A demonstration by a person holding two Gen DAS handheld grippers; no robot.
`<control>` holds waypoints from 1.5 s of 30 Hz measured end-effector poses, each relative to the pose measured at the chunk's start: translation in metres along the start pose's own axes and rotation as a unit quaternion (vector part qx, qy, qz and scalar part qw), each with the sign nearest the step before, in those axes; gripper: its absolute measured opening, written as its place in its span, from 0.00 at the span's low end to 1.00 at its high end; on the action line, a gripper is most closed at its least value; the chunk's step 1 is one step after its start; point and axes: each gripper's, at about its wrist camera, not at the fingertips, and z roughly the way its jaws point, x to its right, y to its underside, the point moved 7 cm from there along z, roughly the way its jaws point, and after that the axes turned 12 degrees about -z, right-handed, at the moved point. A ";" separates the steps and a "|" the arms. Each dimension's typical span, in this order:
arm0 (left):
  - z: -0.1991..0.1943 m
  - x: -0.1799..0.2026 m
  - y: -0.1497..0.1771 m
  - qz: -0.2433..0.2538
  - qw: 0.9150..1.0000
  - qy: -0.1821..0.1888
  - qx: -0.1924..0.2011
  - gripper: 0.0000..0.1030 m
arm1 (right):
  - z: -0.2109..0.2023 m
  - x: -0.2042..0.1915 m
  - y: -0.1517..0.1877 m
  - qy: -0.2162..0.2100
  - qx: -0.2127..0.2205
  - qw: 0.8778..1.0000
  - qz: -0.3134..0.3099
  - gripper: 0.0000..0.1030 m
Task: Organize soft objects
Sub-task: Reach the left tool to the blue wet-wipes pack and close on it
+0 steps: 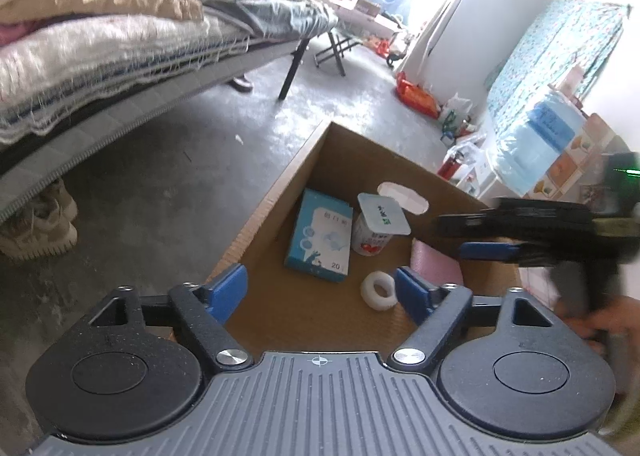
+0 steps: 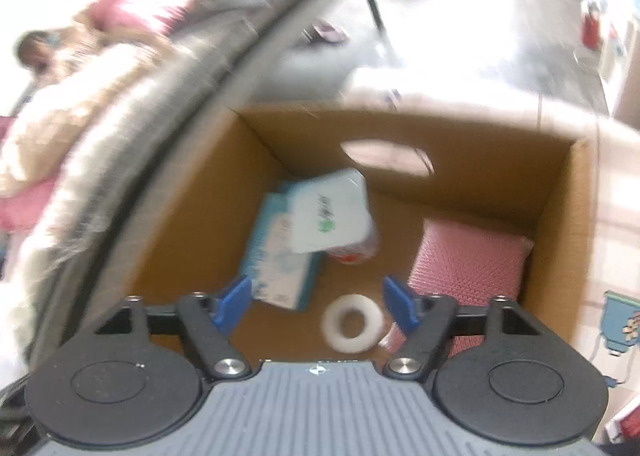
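Four things down in the cardboard box (image 2: 560, 216): pink knitted pad (image 2: 468, 256) flat in the right corner, blue tissue pack (image 1: 320, 242), upright yogurt cup (image 1: 378, 230), white tape roll (image 2: 352, 322). Both tools spread wide and empty — left gripper (image 1: 320, 292) and right gripper (image 2: 316, 302) hovering above the box floor. Likely risk: pinching the hard roll instead of something soft, or toppling the cup while reaching past. Pad's long axis roughly toward the far wall — blurred, so not certain.
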 end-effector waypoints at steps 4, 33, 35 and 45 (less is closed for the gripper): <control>-0.021 0.015 0.010 0.037 0.999 0.001 0.025 0.95 | -0.063 -0.014 0.014 -0.033 0.066 0.997 -0.012 0.97; -0.067 0.249 0.246 0.353 0.898 0.247 -0.083 1.00 | -0.295 0.081 0.336 0.218 0.299 0.916 0.153 1.00; -0.056 0.265 0.264 0.362 0.890 0.259 -0.101 1.00 | -0.299 0.096 0.336 0.221 0.313 0.910 0.156 1.00; 0.024 0.328 0.324 0.352 0.886 0.227 -0.200 0.94 | -0.277 0.197 0.332 0.144 0.302 0.915 0.224 0.91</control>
